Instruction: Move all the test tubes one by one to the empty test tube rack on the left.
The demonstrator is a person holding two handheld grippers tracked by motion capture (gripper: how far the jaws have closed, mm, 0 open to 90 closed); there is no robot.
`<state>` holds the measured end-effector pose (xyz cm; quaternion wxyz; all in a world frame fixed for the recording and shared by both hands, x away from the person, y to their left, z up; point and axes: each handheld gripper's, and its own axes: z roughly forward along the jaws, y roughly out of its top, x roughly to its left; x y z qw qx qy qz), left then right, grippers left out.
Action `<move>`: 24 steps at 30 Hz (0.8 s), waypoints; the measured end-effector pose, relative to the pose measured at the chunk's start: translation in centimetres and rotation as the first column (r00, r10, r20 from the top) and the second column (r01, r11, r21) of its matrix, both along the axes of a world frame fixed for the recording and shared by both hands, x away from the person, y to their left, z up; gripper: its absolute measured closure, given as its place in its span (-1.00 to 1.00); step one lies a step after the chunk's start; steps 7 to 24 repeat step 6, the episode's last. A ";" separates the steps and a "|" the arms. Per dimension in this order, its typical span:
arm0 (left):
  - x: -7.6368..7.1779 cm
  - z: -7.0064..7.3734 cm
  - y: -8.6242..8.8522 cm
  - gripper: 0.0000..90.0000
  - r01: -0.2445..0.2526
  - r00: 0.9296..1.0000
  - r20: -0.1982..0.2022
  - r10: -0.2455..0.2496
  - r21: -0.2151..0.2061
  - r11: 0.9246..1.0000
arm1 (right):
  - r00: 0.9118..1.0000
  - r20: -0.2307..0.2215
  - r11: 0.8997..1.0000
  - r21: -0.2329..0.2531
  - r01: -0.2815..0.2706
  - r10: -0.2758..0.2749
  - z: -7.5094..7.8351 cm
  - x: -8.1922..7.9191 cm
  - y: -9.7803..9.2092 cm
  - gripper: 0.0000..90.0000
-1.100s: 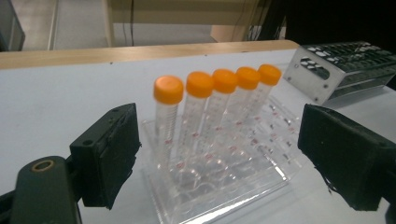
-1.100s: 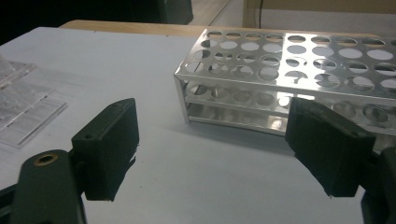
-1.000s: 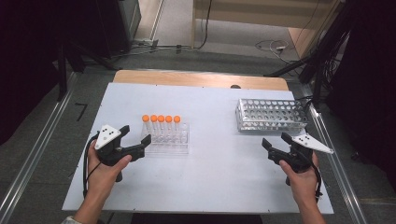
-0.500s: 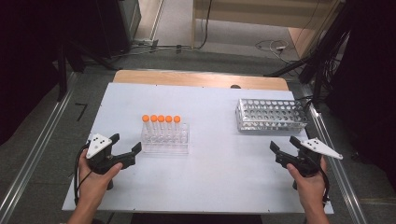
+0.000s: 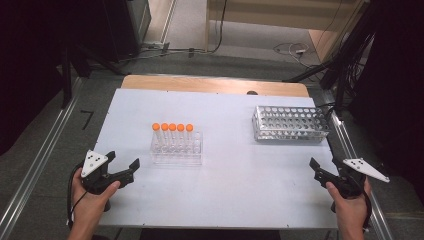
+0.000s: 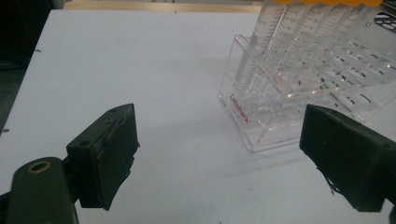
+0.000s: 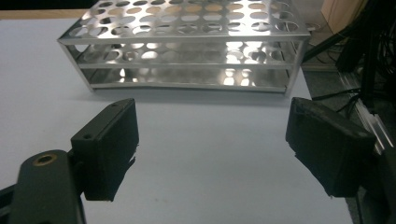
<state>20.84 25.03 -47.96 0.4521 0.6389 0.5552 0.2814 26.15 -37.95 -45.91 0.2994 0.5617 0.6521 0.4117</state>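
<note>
high view: clear rack [image 5: 177, 148] with five orange-capped tubes [image 5: 172, 128] sat mid-table, steel rack [image 5: 290, 123] off to its right, left gripper [image 5: 121, 169] near its lower left, right gripper [image 5: 320, 170] far right | left gripper view: jaws spread wide, nothing held (clear rack [image 6: 299, 88] just ahead) | right gripper view: jaws gaping, empty, steel rack [image 7: 187, 42] ahead

This looks like a lab. A white tabletop [image 5: 225, 165] carries a clear plastic rack [image 5: 177, 148] of 5 orange-capped test tubes [image 5: 172, 135] near its middle and a perforated steel tube rack [image 5: 291, 123] by its far right corner.
</note>
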 end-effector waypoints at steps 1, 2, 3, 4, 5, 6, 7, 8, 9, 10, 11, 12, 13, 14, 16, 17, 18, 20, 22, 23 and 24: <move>-0.1 -0.1 0.0 -0.72 -0.001 1.000 -0.001 0.001 0.001 1.000 | 1.000 -0.004 1.000 -0.005 0.011 -0.011 -0.1 -0.1 -0.2 -0.65; -0.1 -0.1 0.0 -0.72 -0.003 1.000 -0.004 0.003 0.006 1.000 | 1.000 -0.008 1.000 -0.011 0.021 -0.021 -0.3 -0.2 -0.4 -0.65; -0.1 -0.2 0.0 -0.72 -0.007 1.000 -0.011 0.007 0.012 1.000 | 0.999 -0.016 0.999 -0.012 0.030 -0.030 -0.5 -0.3 -0.6 -0.65; -0.1 -0.4 0.1 -0.72 -0.009 1.000 -0.018 0.009 0.016 1.000 | 0.999 -0.024 0.999 -0.018 0.036 -0.036 -0.8 -0.3 -0.7 -0.65; 0.0 -0.7 0.2 -0.72 -0.010 0.999 -0.030 0.011 0.018 1.000 | 0.999 -0.034 0.999 -0.023 0.039 -0.040 -1.0 -0.4 -0.9 -0.65; 0.0 -0.9 0.3 -0.72 -0.017 0.999 -0.044 0.018 0.021 1.000 | 0.998 -0.047 0.999 -0.023 0.044 -0.045 -1.2 -0.4 -1.0 -0.67; 0.0 -0.9 0.3 -0.72 -0.017 0.999 -0.044 0.018 0.021 1.000 | 0.998 -0.047 0.999 -0.023 0.044 -0.045 -1.2 -0.4 -1.0 -0.67; 0.0 -0.9 0.3 -0.72 -0.017 0.999 -0.044 0.018 0.021 1.000 | 0.998 -0.047 0.999 -0.023 0.044 -0.045 -1.2 -0.4 -1.0 -0.67; 0.0 -0.9 0.3 -0.72 -0.017 0.999 -0.044 0.018 0.021 1.000 | 0.998 -0.047 0.999 -0.023 0.044 -0.045 -1.2 -0.4 -1.0 -0.67; 0.0 -0.9 0.3 -0.72 -0.017 0.999 -0.044 0.018 0.021 1.000 | 0.998 -0.047 0.999 -0.023 0.044 -0.045 -1.2 -0.4 -1.0 -0.67; 0.0 -0.9 0.3 -0.72 -0.017 0.999 -0.044 0.018 0.021 1.000 | 0.998 -0.047 0.999 -0.023 0.044 -0.045 -1.2 -0.4 -1.0 -0.67; 0.0 -0.9 0.3 -0.72 -0.017 0.999 -0.044 0.018 0.021 1.000 | 0.998 -0.047 0.999 -0.023 0.044 -0.045 -1.2 -0.4 -1.0 -0.67; 0.0 -0.9 0.3 -0.72 -0.017 0.999 -0.044 0.018 0.021 1.000 | 0.998 -0.047 0.999 -0.023 0.044 -0.045 -1.2 -0.4 -1.0 -0.67; 0.0 -0.9 0.3 -0.72 -0.017 0.999 -0.044 0.018 0.021 1.000 | 0.998 -0.047 0.999 -0.023 0.044 -0.045 -1.2 -0.4 -1.0 -0.67; 0.0 -0.9 0.3 -0.72 -0.017 0.999 -0.044 0.018 0.021 1.000 | 0.998 -0.047 0.999 -0.023 0.044 -0.045 -1.2 -0.4 -1.0 -0.67; 0.0 -0.9 0.3 -0.72 -0.017 0.999 -0.044 0.018 0.021 1.000 | 0.998 -0.047 0.999 -0.023 0.044 -0.045 -1.2 -0.4 -1.0 -0.67; 0.0 -0.9 0.3 -0.72 -0.017 0.999 -0.044 0.018 0.021 1.000 | 0.998 -0.047 0.999 -0.023 0.044 -0.045 -1.2 -0.4 -1.0 -0.67; 0.0 -0.9 0.3 -0.72 -0.017 0.999 -0.044 0.018 0.021 1.000 | 0.998 -0.047 0.999 -0.023 0.044 -0.045 -1.2 -0.4 -1.0 -0.67; 0.0 -0.9 0.3 -0.72 -0.017 0.999 -0.044 0.018 0.021 1.000 | 0.998 -0.047 0.999 -0.023 0.044 -0.045 -1.2 -0.4 -1.0 -0.67; 0.0 -0.9 0.3 -0.72 -0.017 0.999 -0.044 0.018 0.021 1.000 | 0.998 -0.047 0.999 -0.023 0.044 -0.045 -1.2 -0.4 -1.0 -0.67; 0.0 -0.9 0.3 -0.72 -0.017 0.999 -0.044 0.018 0.021 1.000 | 0.998 -0.047 0.999 -0.023 0.044 -0.045 -1.2 -0.4 -1.0 -0.67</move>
